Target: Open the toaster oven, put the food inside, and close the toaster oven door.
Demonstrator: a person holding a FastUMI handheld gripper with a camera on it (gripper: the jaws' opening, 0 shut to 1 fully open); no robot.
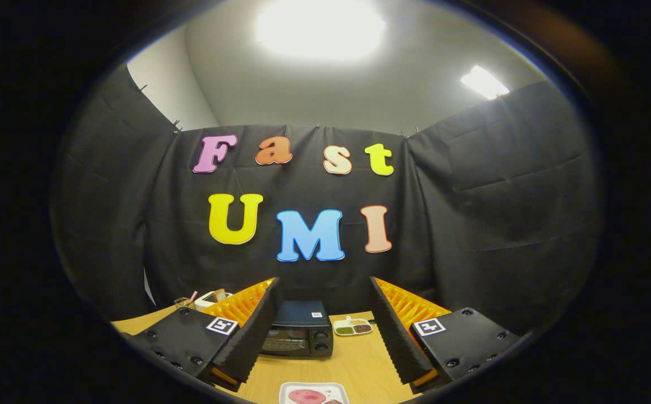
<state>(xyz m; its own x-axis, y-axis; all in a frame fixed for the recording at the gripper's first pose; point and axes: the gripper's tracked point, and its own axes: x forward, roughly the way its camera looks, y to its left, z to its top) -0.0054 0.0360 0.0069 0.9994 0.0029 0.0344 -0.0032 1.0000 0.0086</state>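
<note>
Two fingers of the gripper are seen spread wide apart, with nothing held between them, raised above a pale wooden table. Framed in the gap and well beyond the fingertips, the toaster oven is set at the far side of the table against the cloth wall. Its door appears to be closed: a dark glass front is seen, with round knobs stacked down its right side and a smooth dark top. The food is found near, just below the fingers, as a pink rounded piece on a small white plate with rounded corners. To the right of the oven, a little divided dish of green and brown contents is placed; at the far left, a pale boxy object is partly hidden by the left finger.

Opening is judged to be the step in hand, and it is barely begun. The gripper should be carried forward and lowered, kept level. The handle cannot be made out at this range, so its place should be confirmed on approach. A firm grasp is advised before pulling, since smooth metal or glass is likely to slip, and the door should be swung down along its hinge arc rather than dragged straight.
</note>
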